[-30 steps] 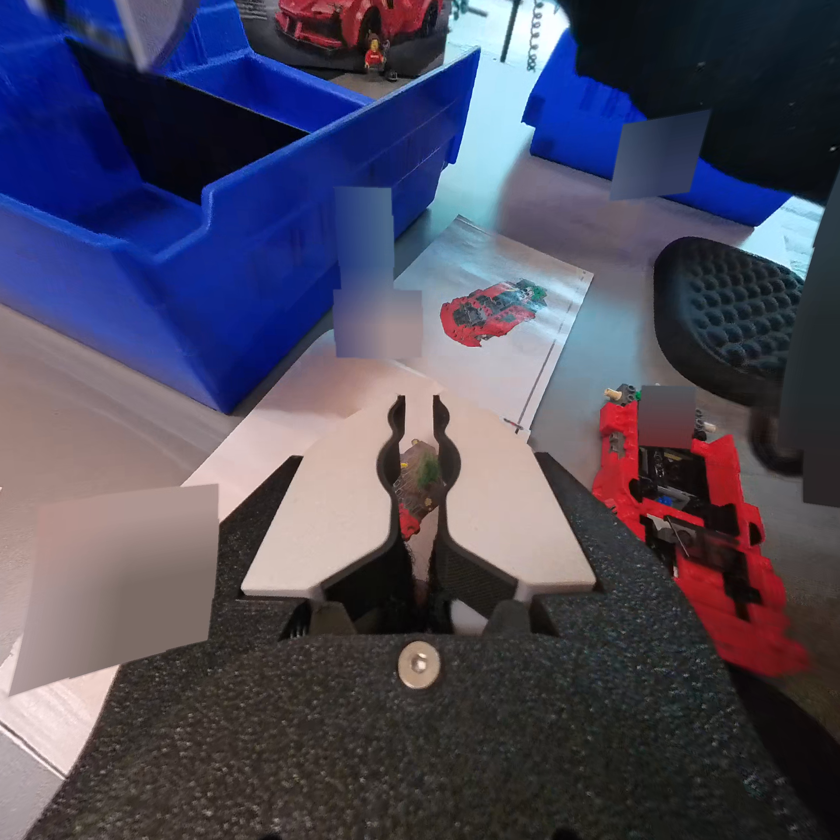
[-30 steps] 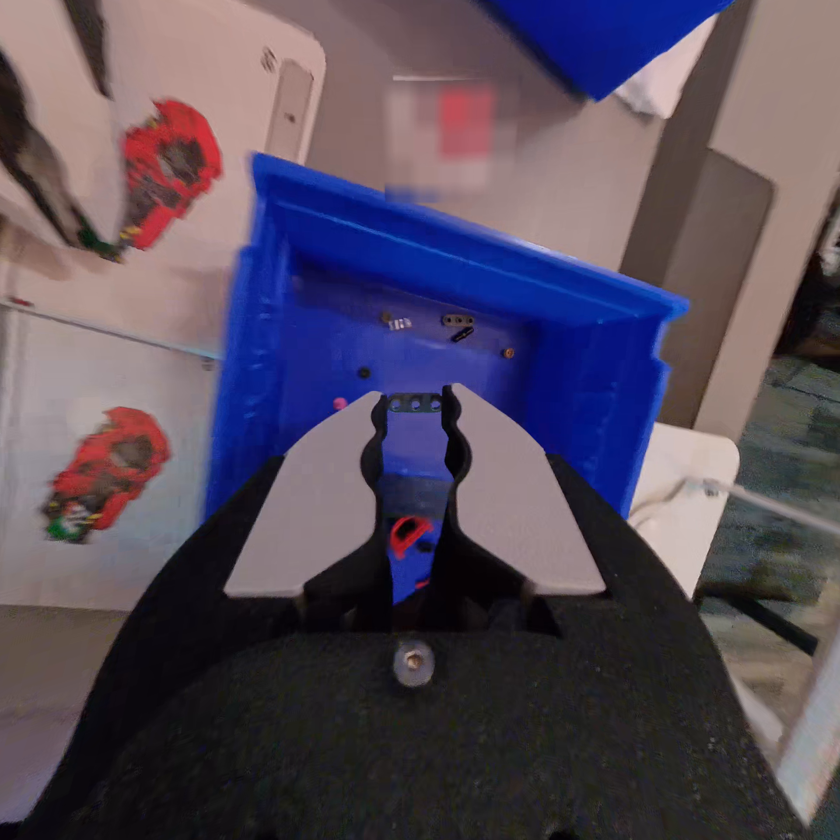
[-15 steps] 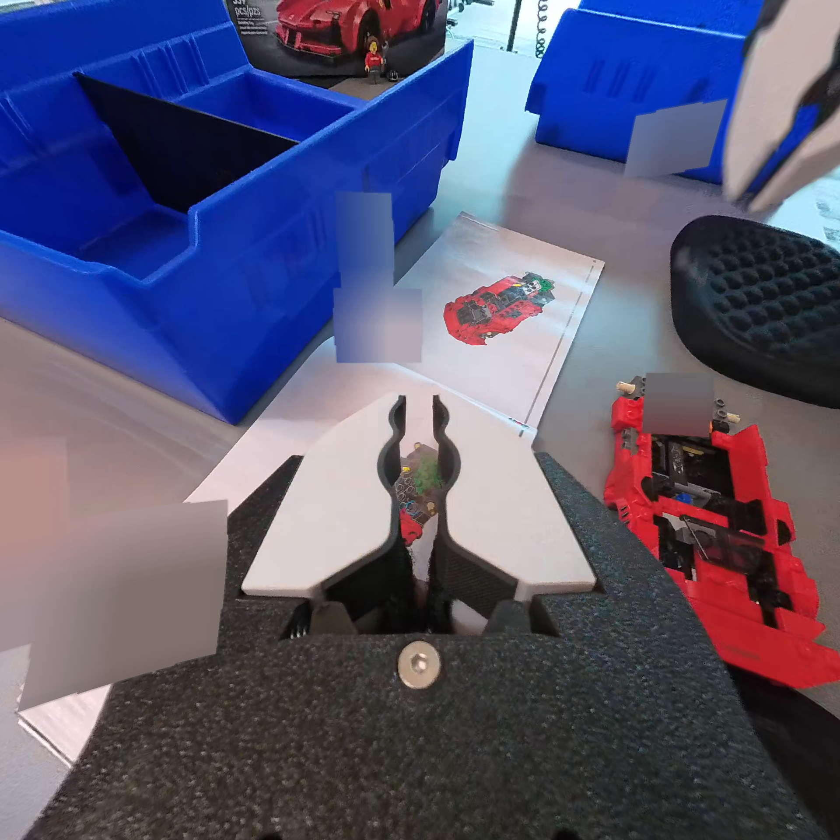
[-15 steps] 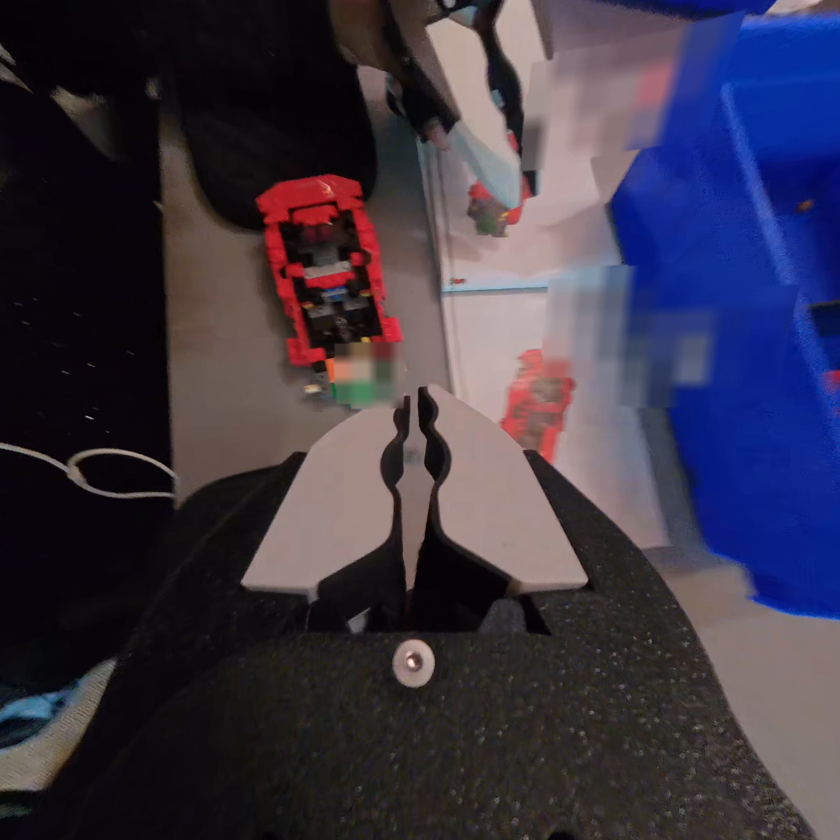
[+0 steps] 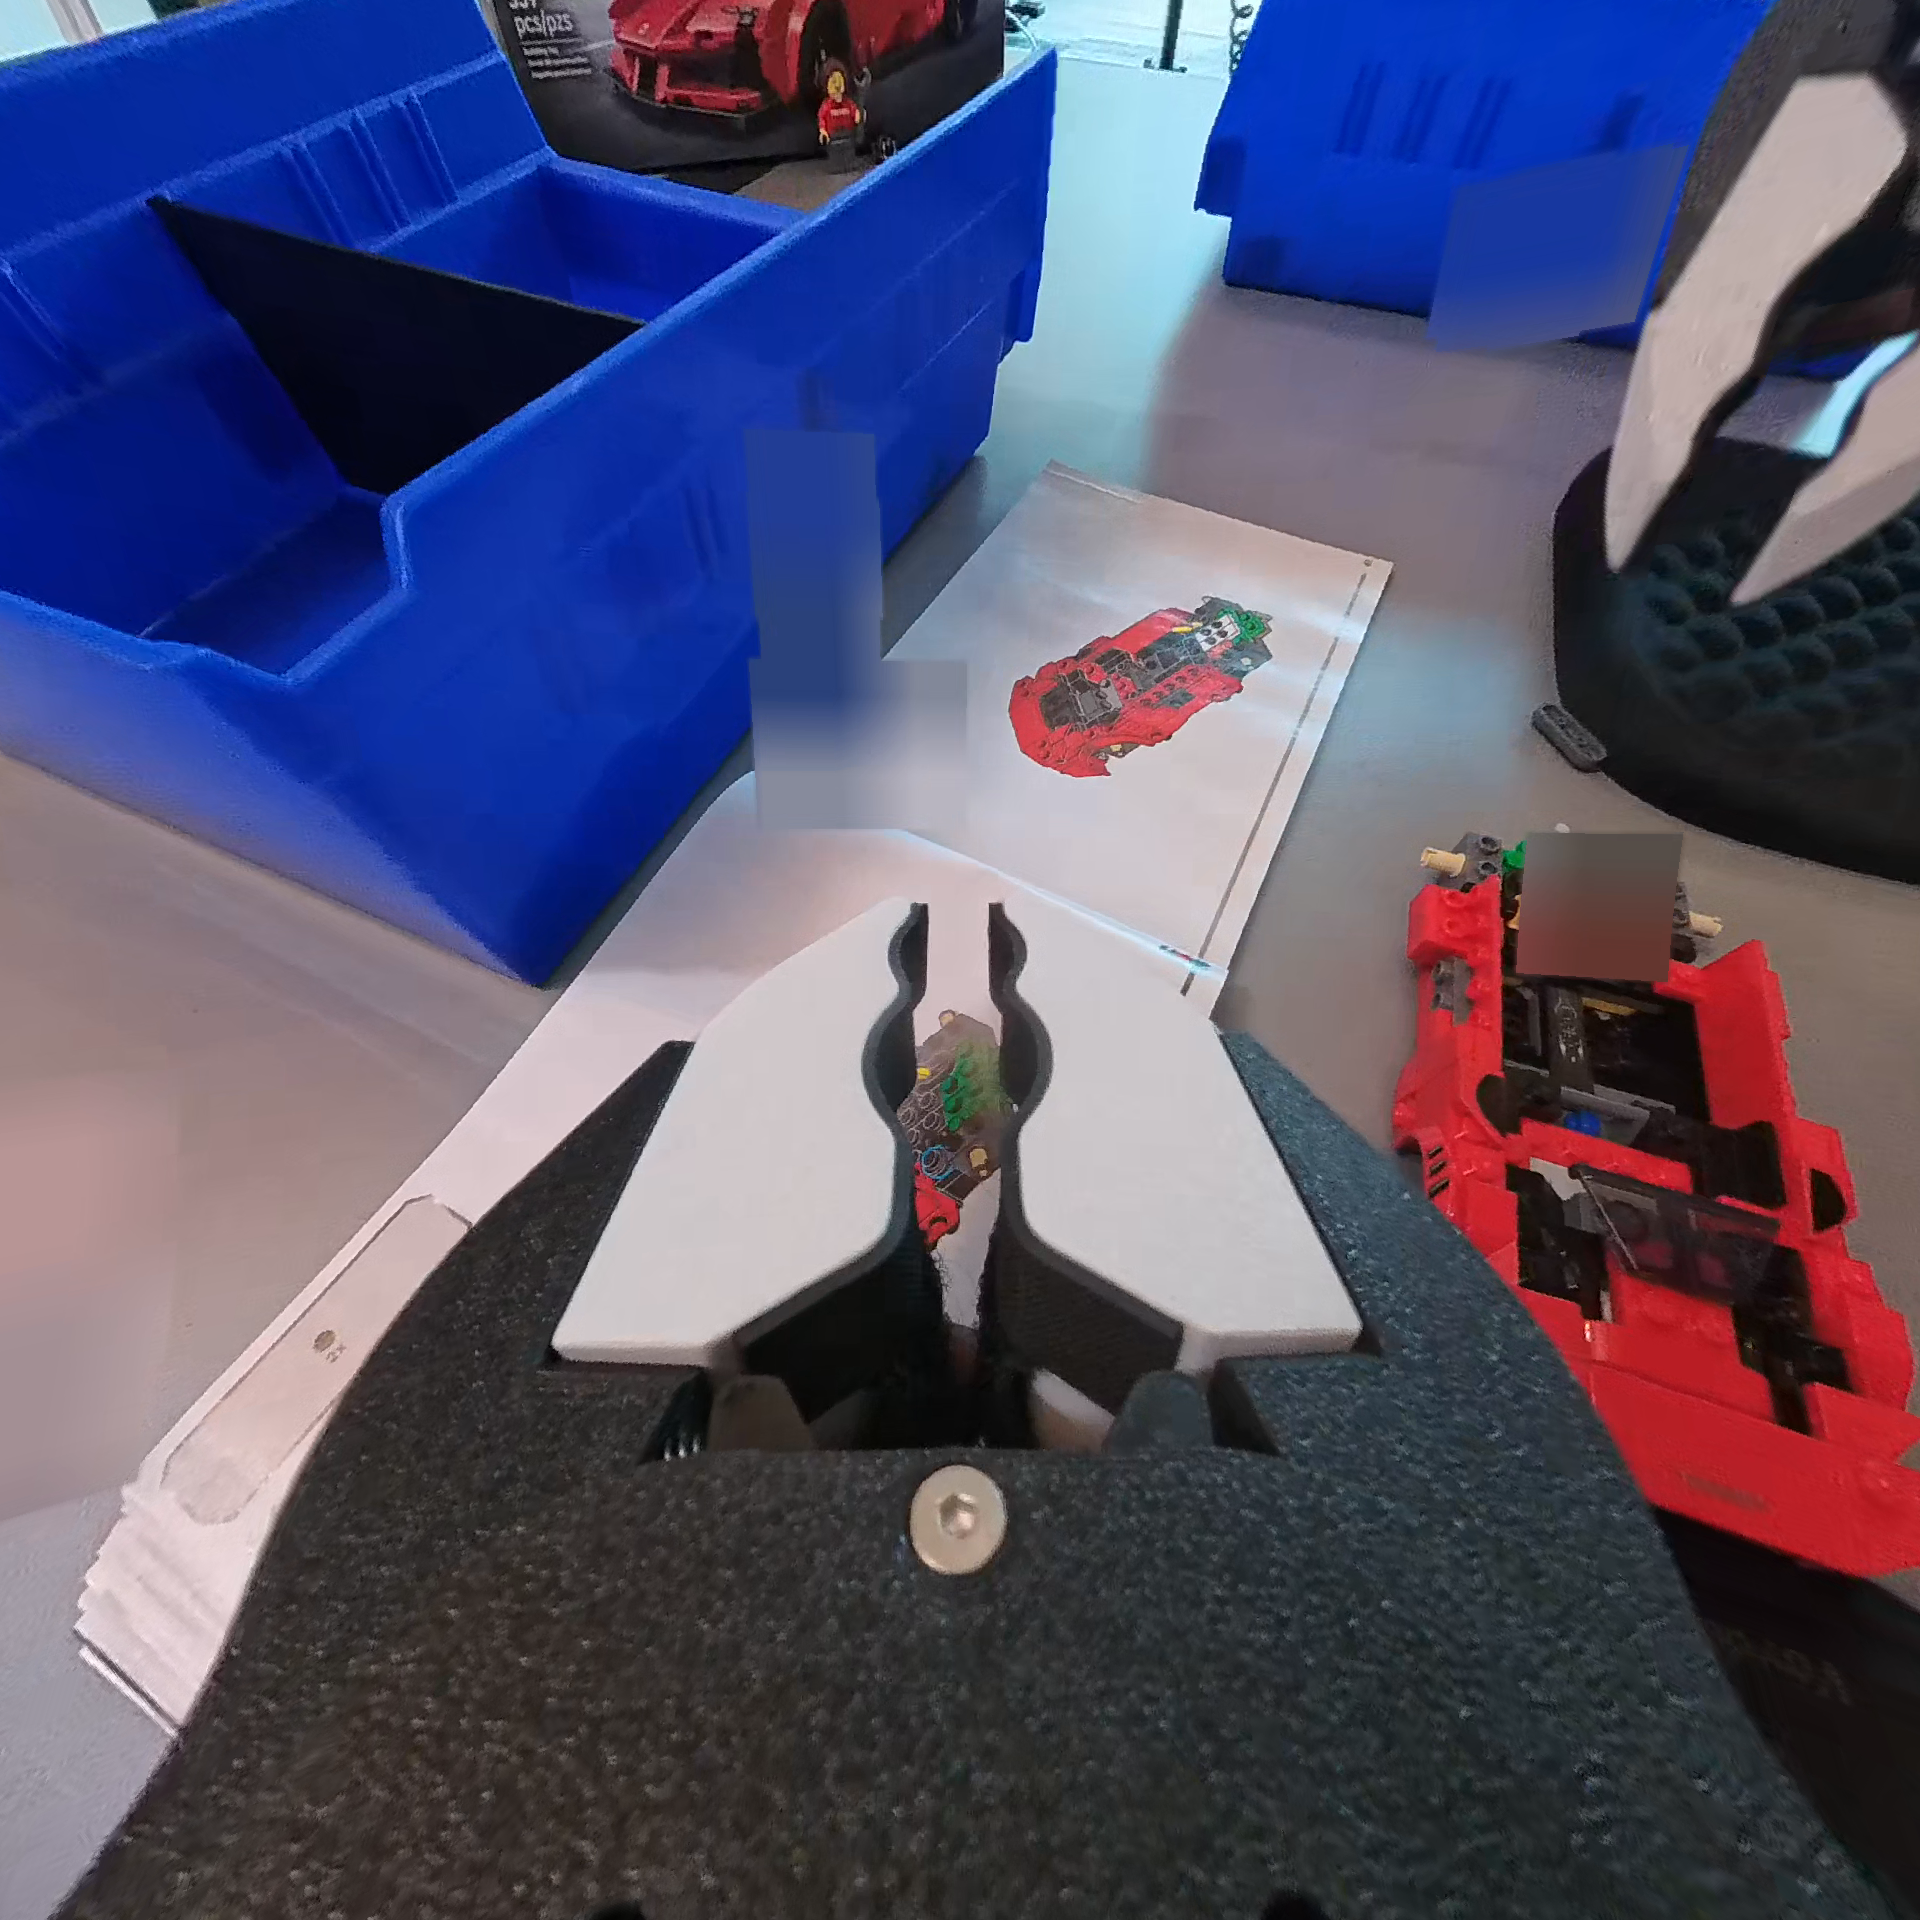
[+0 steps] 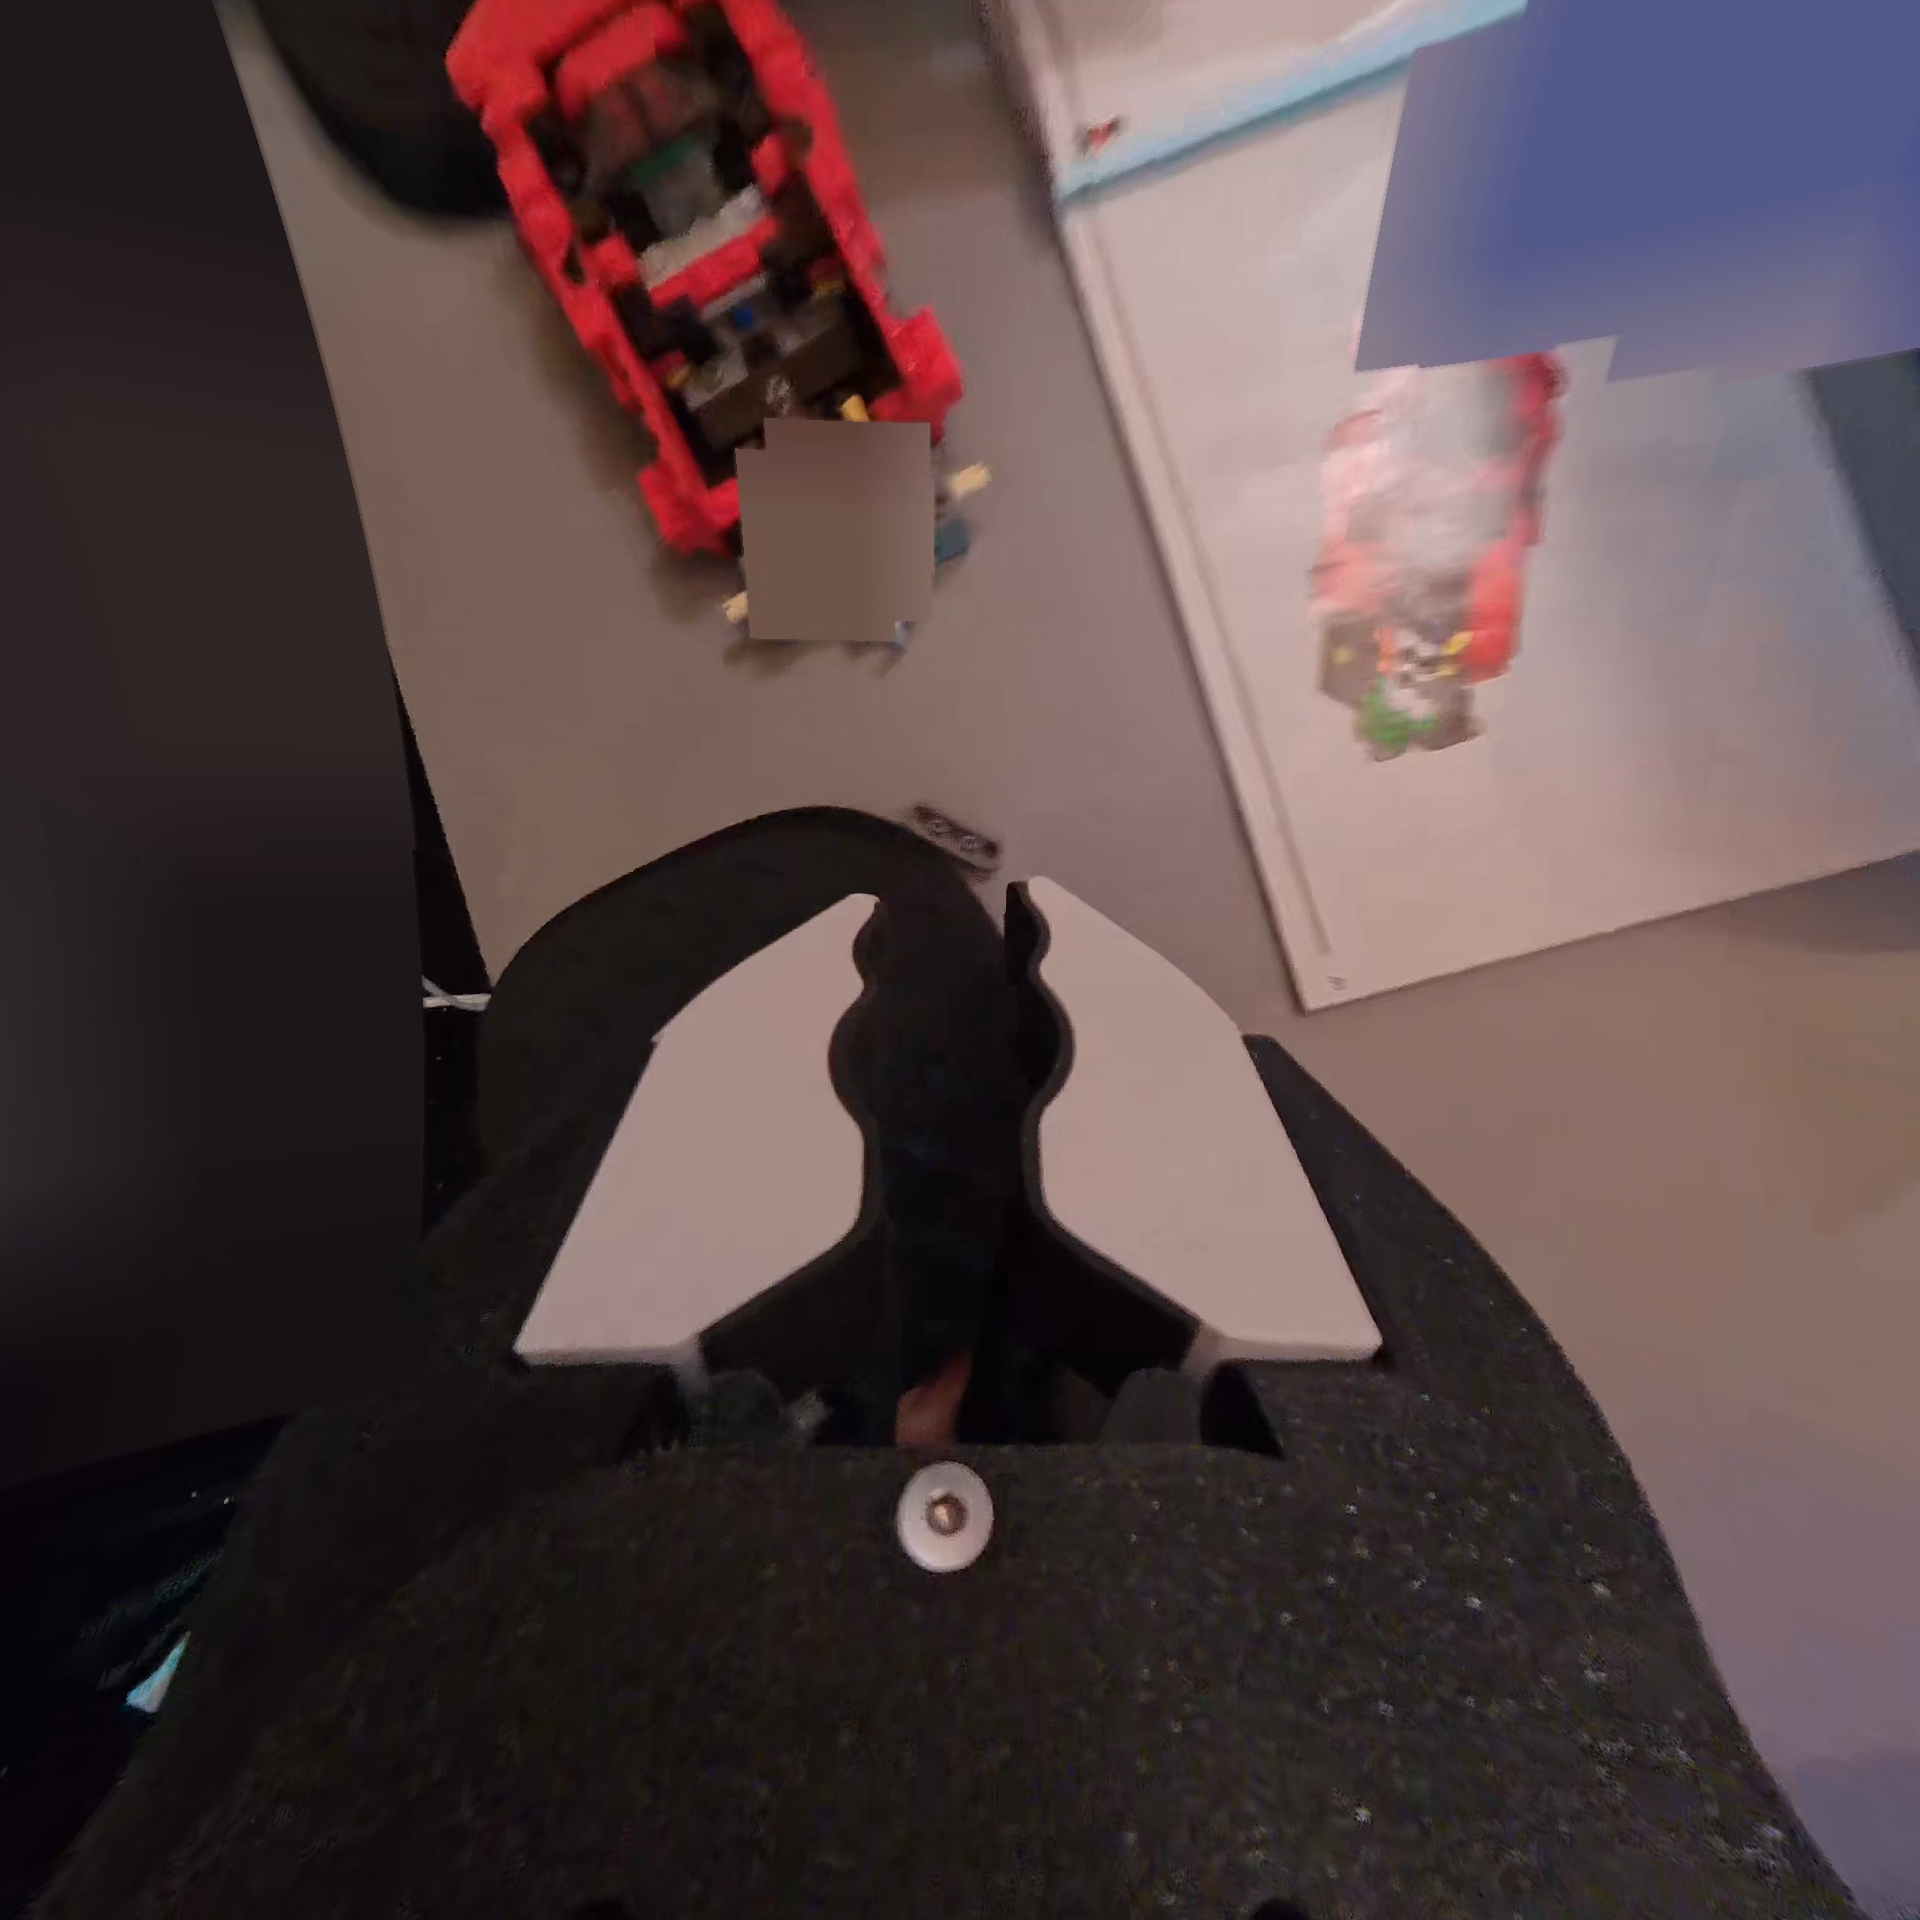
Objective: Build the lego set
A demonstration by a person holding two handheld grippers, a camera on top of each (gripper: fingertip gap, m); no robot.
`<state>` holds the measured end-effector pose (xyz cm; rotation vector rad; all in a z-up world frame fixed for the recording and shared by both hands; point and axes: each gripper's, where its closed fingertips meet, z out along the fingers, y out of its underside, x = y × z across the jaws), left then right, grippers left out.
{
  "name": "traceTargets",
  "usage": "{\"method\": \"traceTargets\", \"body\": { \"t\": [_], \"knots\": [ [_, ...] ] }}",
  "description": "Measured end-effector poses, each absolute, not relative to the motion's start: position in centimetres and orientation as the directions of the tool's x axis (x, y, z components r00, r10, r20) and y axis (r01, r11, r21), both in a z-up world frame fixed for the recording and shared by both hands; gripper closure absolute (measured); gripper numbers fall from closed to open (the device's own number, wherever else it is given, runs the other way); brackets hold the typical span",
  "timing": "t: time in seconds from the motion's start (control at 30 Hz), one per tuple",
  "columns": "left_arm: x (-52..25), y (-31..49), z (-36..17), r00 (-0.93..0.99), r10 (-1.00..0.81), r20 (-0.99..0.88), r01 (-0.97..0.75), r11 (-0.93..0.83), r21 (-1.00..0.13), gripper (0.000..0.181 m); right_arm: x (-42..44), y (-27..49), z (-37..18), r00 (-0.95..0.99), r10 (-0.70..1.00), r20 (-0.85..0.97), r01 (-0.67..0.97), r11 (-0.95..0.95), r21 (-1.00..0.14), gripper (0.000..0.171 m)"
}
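Both tongs, left (image 5: 956, 914) and right (image 6: 940, 894), slightly spread, empty; red lego car (image 5: 1652, 1195) half-built, black interior exposed.

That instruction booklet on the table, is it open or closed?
Open. The instruction booklet lies flat on the table with a printed page of the red car facing up, its stacked page edges showing at the near corner.
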<state>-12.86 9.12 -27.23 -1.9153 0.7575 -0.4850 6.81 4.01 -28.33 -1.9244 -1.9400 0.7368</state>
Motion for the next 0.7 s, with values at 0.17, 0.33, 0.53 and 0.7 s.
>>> {"method": "traceTargets", "body": {
  "t": [0.17,0.33,0.53,0.7],
  "knots": [
    [-12.9,9.1,-26.9,0.725,-0.689,-0.023,-0.309,-0.296,-0.904,0.171,6.0,4.3,-30.1,-0.131,0.987,-0.089,0.877,0.073,-0.475,0.159],
    [-12.8,9.0,-26.8,0.718,-0.695,-0.018,-0.304,-0.291,-0.907,0.171,5.7,4.9,-30.8,-0.466,0.881,-0.083,0.824,0.398,-0.402,0.159],
    [-13.1,9.1,-26.6,0.719,-0.695,-0.019,-0.299,-0.285,-0.911,0.171,5.0,4.5,-31.7,-0.64,0.761,-0.109,0.74,0.572,-0.354,0.16],
    [-12.9,9.0,-26.5,0.709,-0.705,-0.007,-0.293,-0.286,-0.912,0.171,4.5,4.0,-32.1,-0.667,0.736,-0.117,0.717,0.592,-0.368,0.166]
  ]
}}
